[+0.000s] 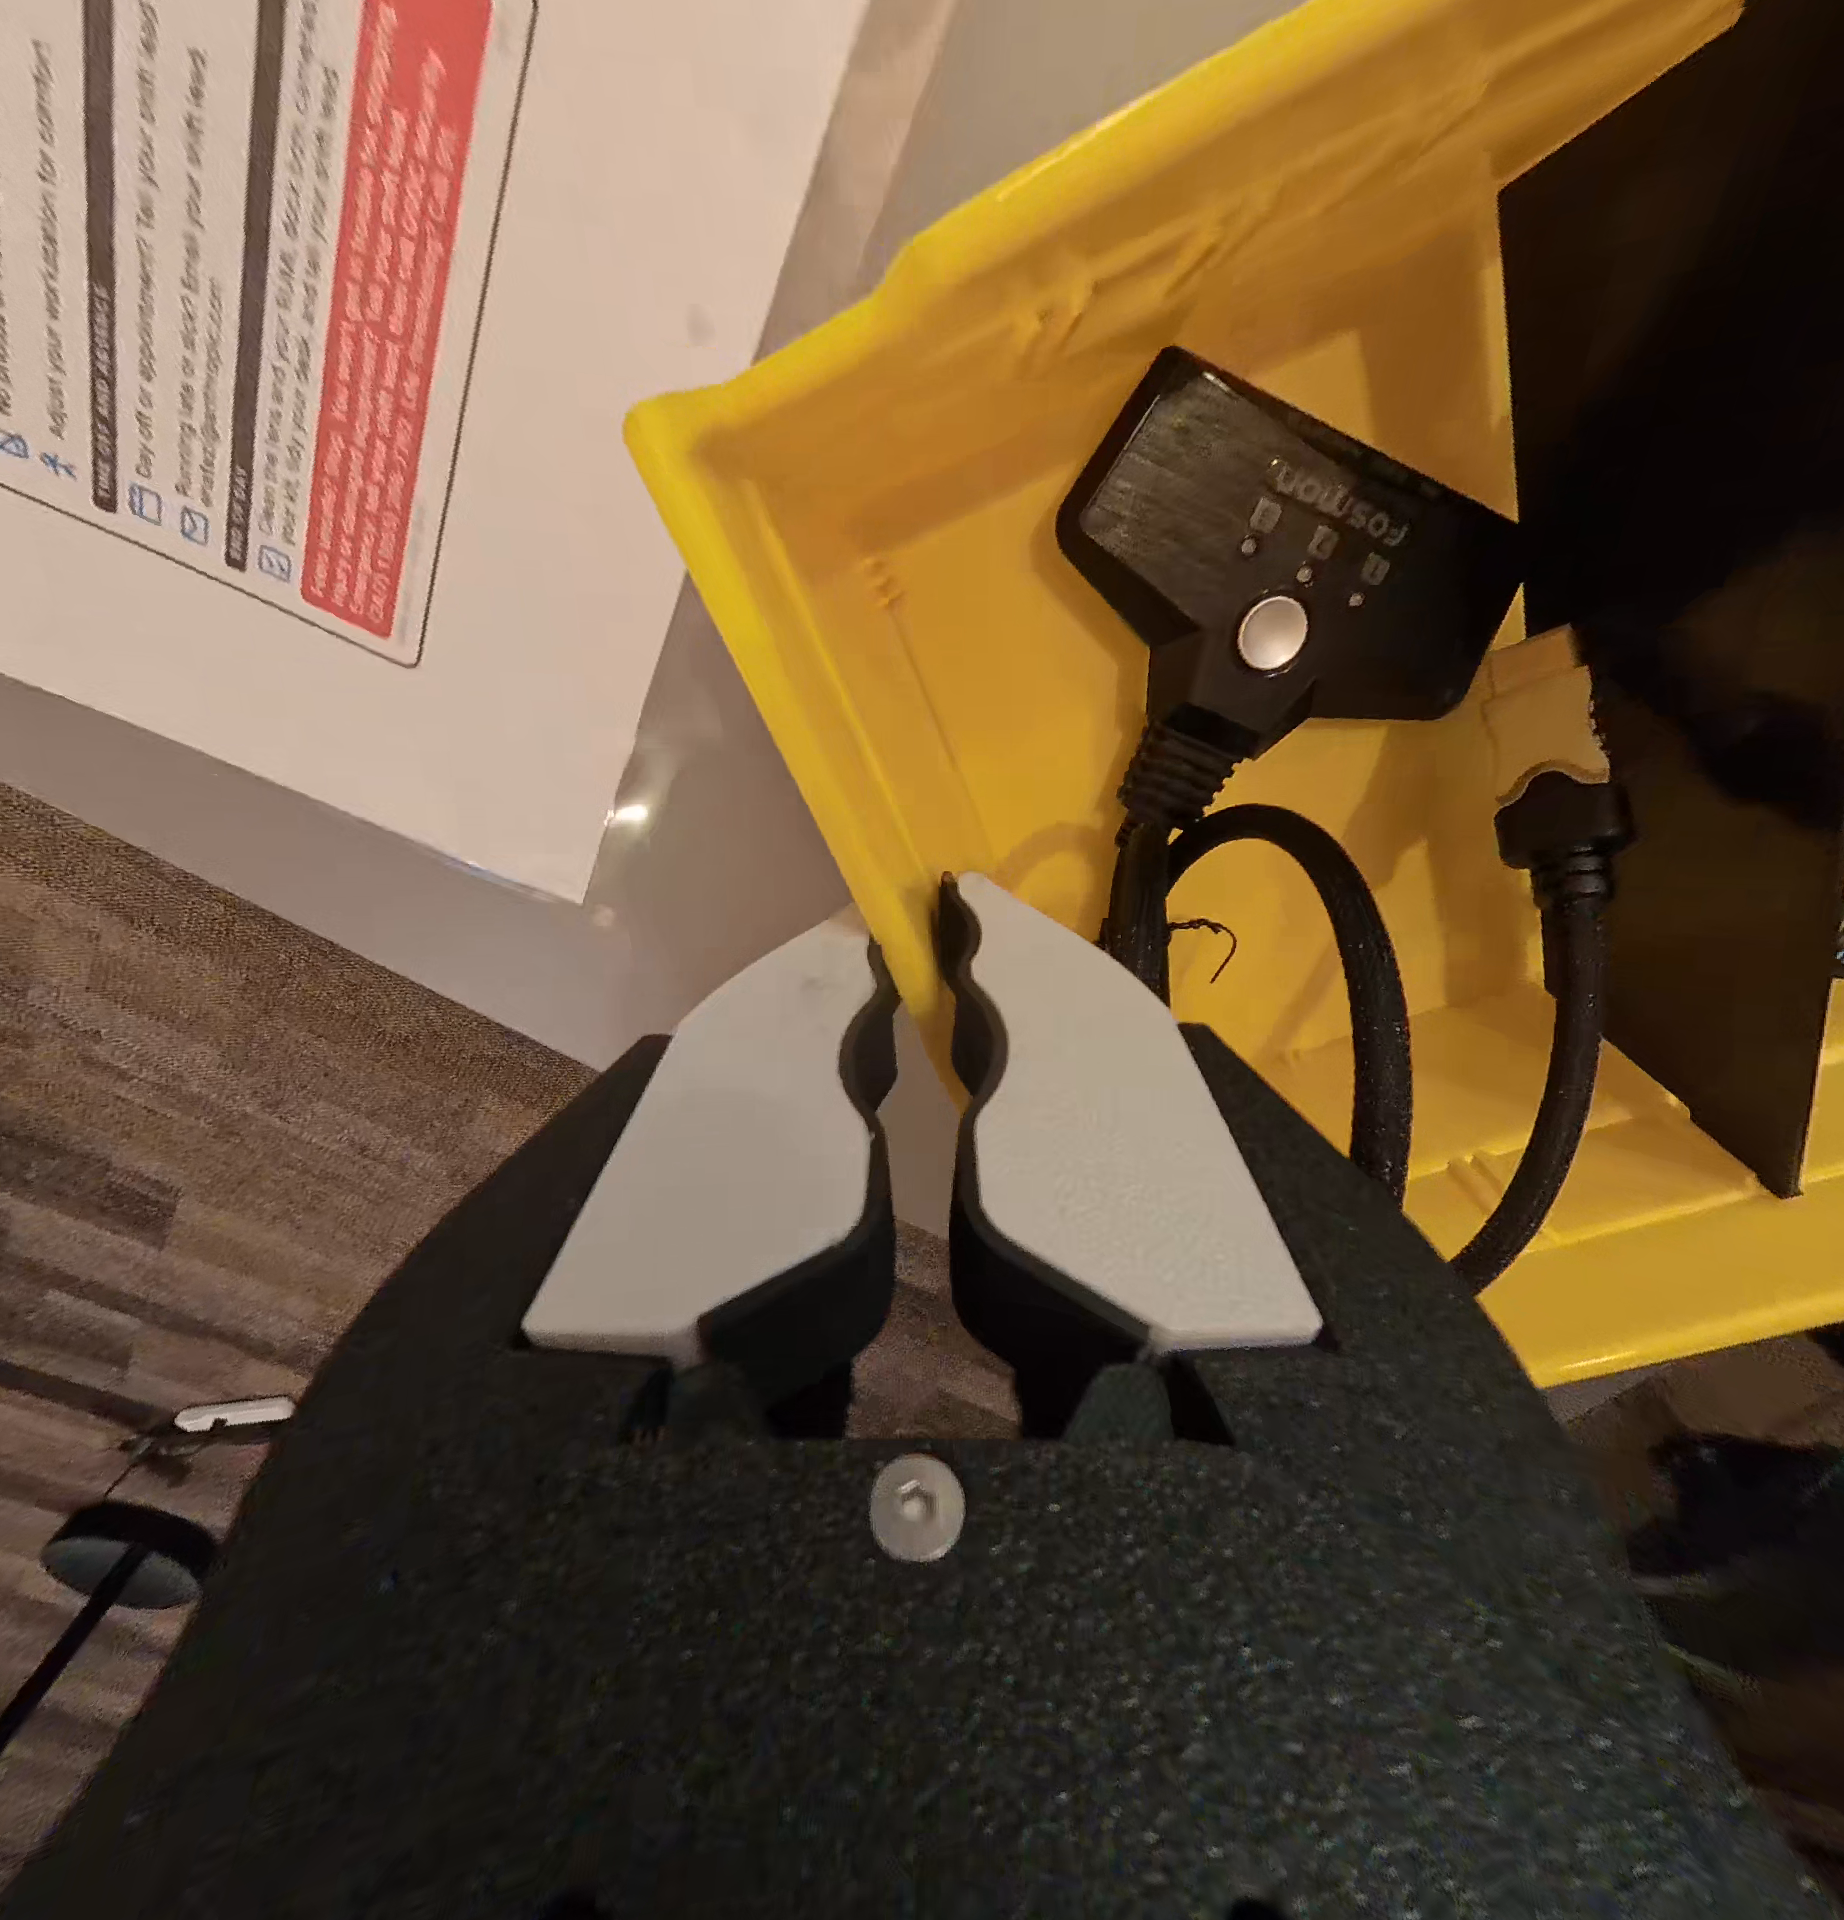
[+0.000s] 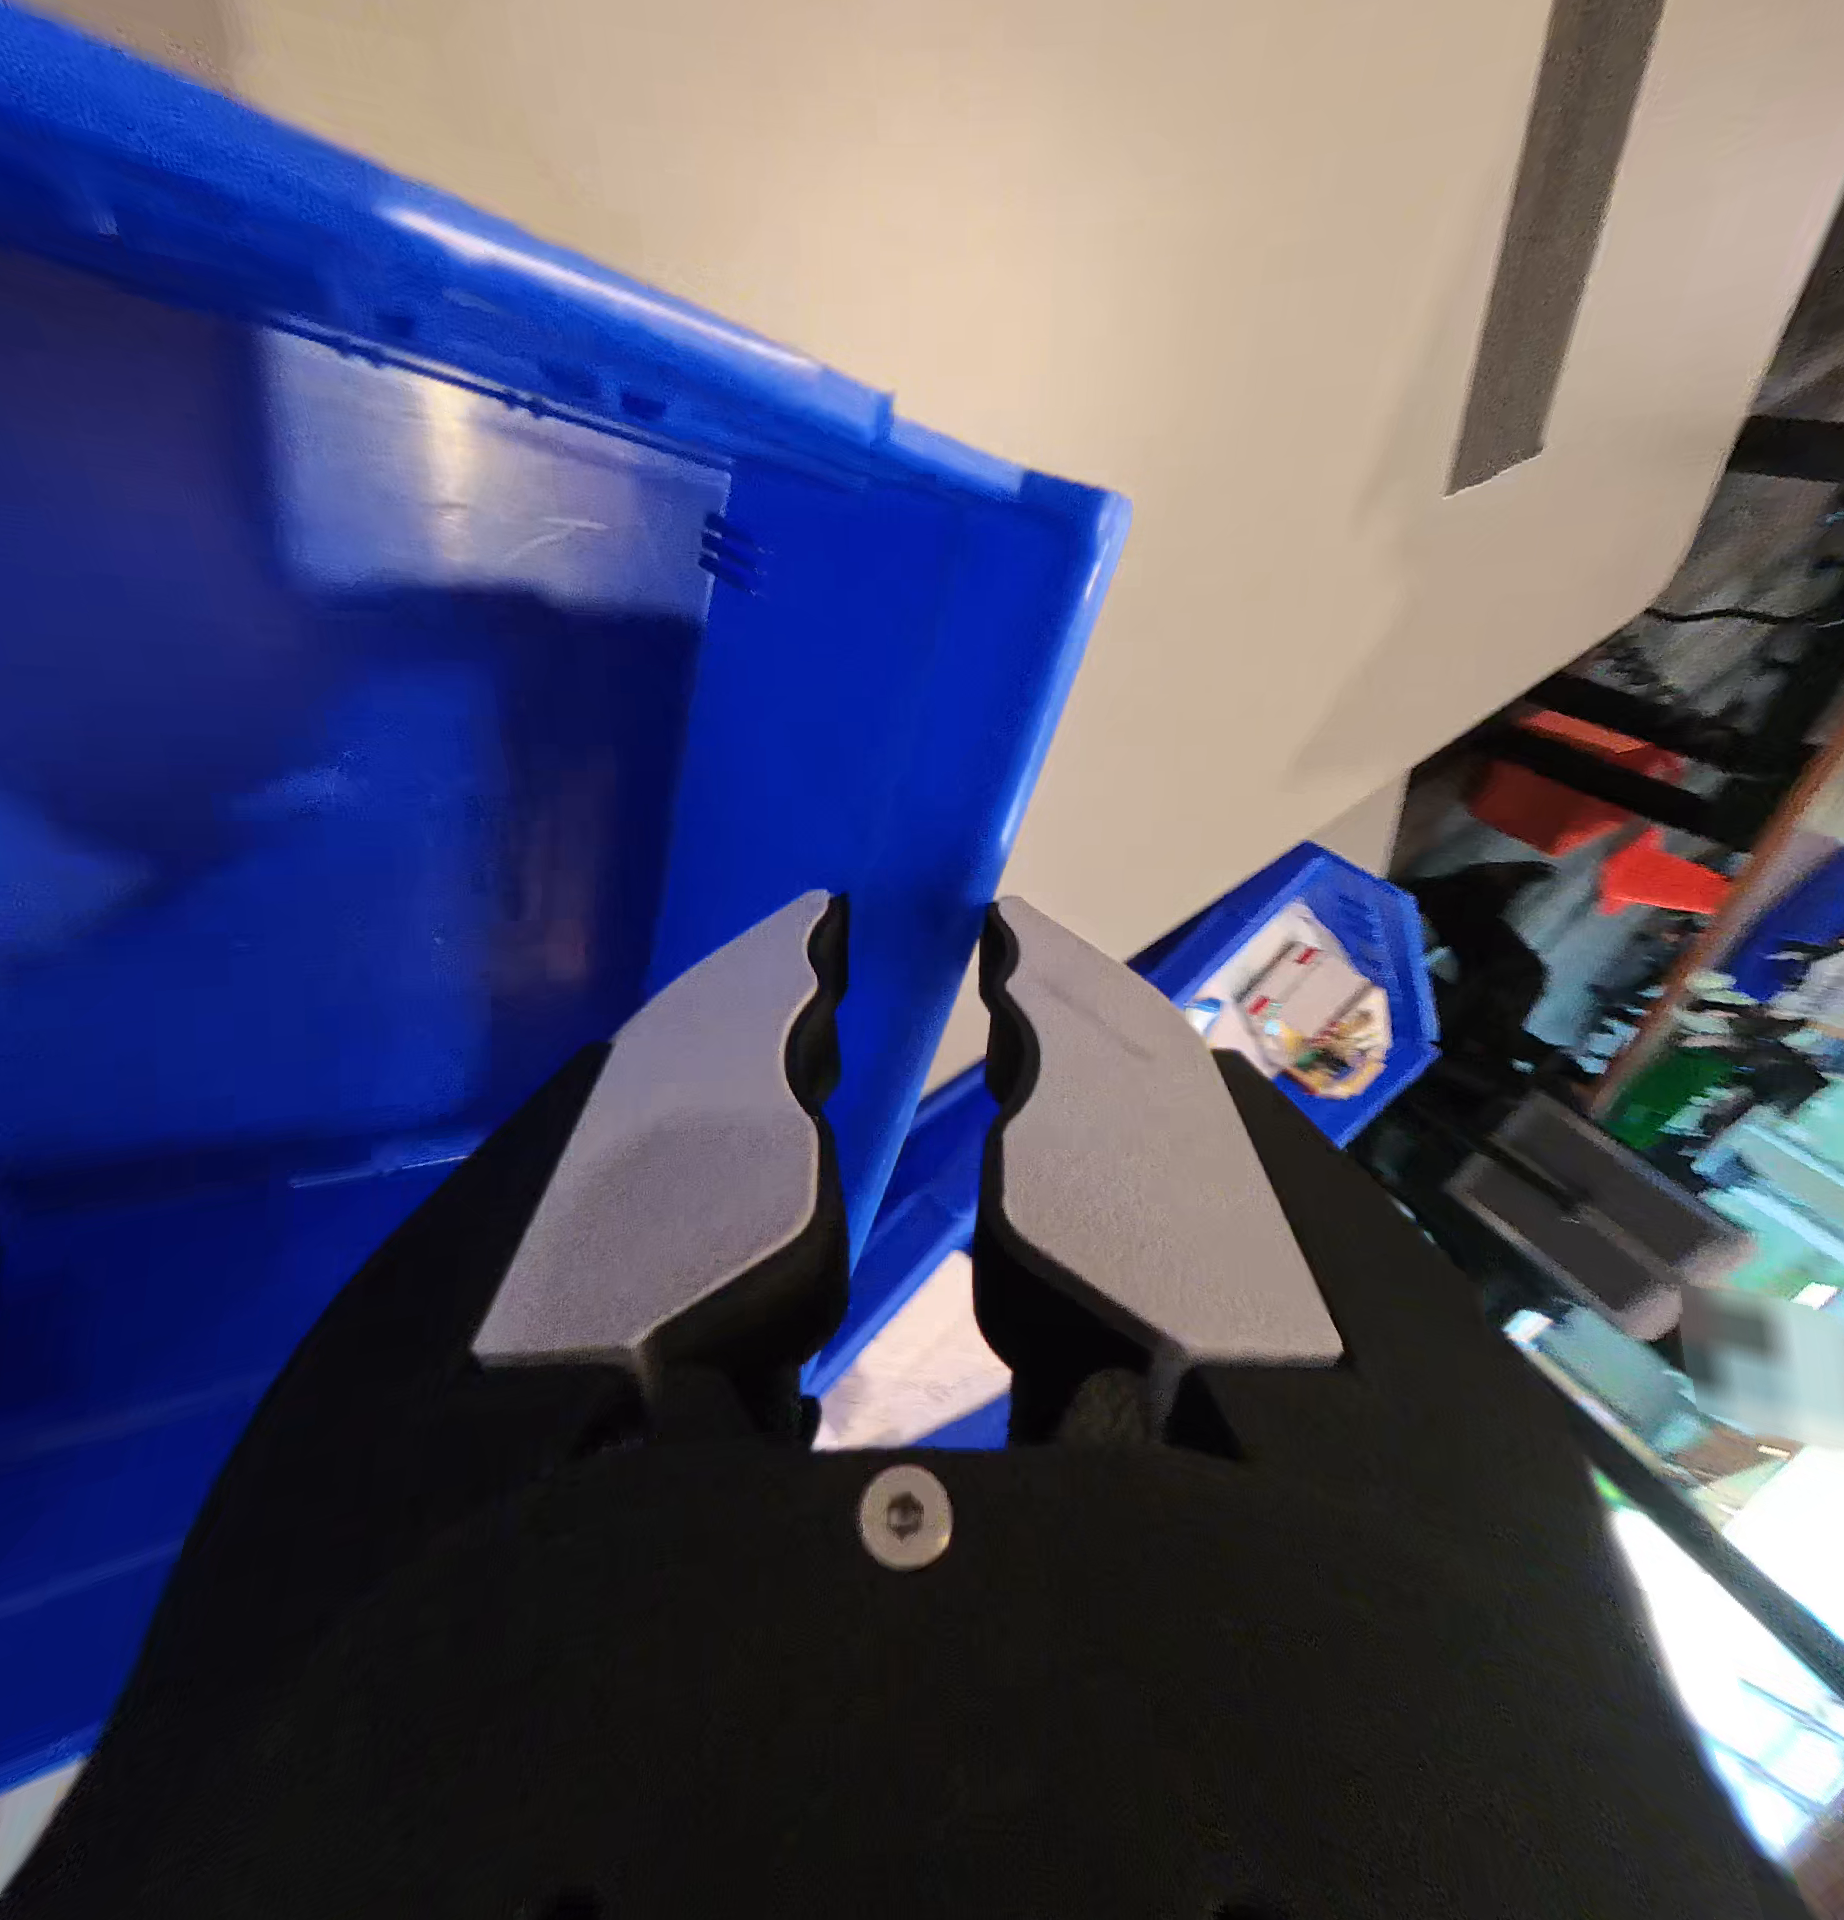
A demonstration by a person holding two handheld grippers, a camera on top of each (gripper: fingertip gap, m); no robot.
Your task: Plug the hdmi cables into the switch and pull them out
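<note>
Now, over to the left gripper [image 1: 923, 935]: angled up toward a tilted yellow bin [image 1: 1157, 343], jaws nearly together and pinched on the bin's side wall at its lower edge. One pad inside the wall, the other outside, both pressed flat against the yellow plastic. Firmly gripped, by the look of it.

Inside the bin, just right of the fingers: a black switch box [image 1: 1282, 551] with a round silver button, lying against the bin's floor, and a braided black cable [image 1: 1354, 997] looping down from it close beside the inner finger. Further right, a second black plug [image 1: 1562, 821] and a black divider panel [image 1: 1718, 582] standing across the bin. Off to the left, a white printed sheet [image 1: 274, 343] on the wall, brown carpet [image 1: 170, 1039] below.

Across to the right gripper [image 2: 913, 920]: pointed up along the side wall of a blue bin [image 2: 430, 675], jaws partly open. Wall edge sitting between the two fingers, clear gap to the left pad, right pad at the rim's edge; contact there too blurred to call. Not clamped, then. Beyond, lower right, a smaller blue bin [image 2: 1406, 935] with small parts inside, and cluttered shelving [image 2: 1676, 935] in motion blur.
</note>
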